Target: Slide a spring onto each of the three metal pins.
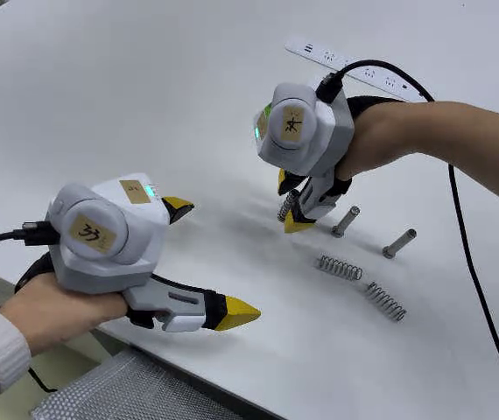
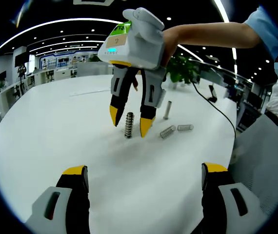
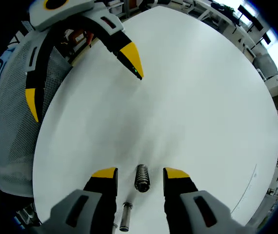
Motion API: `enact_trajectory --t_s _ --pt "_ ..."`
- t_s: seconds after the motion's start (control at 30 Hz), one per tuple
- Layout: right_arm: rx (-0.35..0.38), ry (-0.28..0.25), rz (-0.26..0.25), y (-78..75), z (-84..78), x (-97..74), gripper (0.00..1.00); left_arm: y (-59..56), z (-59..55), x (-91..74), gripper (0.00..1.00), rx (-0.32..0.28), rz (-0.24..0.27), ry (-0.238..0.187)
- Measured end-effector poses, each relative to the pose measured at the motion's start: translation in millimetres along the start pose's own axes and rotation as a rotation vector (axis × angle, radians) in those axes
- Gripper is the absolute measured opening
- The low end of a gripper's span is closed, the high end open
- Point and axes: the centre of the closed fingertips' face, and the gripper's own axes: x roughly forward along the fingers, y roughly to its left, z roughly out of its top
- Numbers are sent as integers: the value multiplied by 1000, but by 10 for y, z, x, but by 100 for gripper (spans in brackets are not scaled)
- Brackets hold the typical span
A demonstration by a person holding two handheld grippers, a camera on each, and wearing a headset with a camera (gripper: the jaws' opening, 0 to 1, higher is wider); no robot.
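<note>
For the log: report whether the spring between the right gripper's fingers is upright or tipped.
Upright: the spring stands on end between the right gripper's open fingers, touching neither.

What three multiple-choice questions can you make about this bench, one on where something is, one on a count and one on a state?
1. Where is the upright spring?
A. Between the jaws of the right gripper
B. In the left gripper
C. On a shelf

2. How many loose springs lie flat on the table?
A. One
B. Two
C. Four

3. What state is the left gripper in?
A. Shut on a spring
B. Shut on a pin
C. Open, holding nothing

Answers:
1. A: the upright spring stands in the gap between the right gripper's yellow tips.
2. B: the head view shows one beside another.
3. C: the left gripper's jaws stand wide apart over bare table.
</note>
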Motion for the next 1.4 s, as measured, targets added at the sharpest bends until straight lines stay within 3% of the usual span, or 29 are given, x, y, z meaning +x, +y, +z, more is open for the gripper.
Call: enact_trajectory --t_s 0.2,0.47,0.7,1.07,1.4 --pt "-10 -30 -35 -64 21 -1 73 4 21 -1 98 5 2 -4" --pt "15 -61 -49 -18 10 -21 99 1 68 -1 99 15 -1 -8" --pt "28 -88 -67 -33 -5 -27 99 -13 113 -1 99 27 -4 -8" --pt "95 -190 -99 9 51 -181 99 -25 194 -13 99 37 -3 -9" --pt "222 -311 -147 49 -3 -333 99 -31 211 -20 98 47 -4 -9"
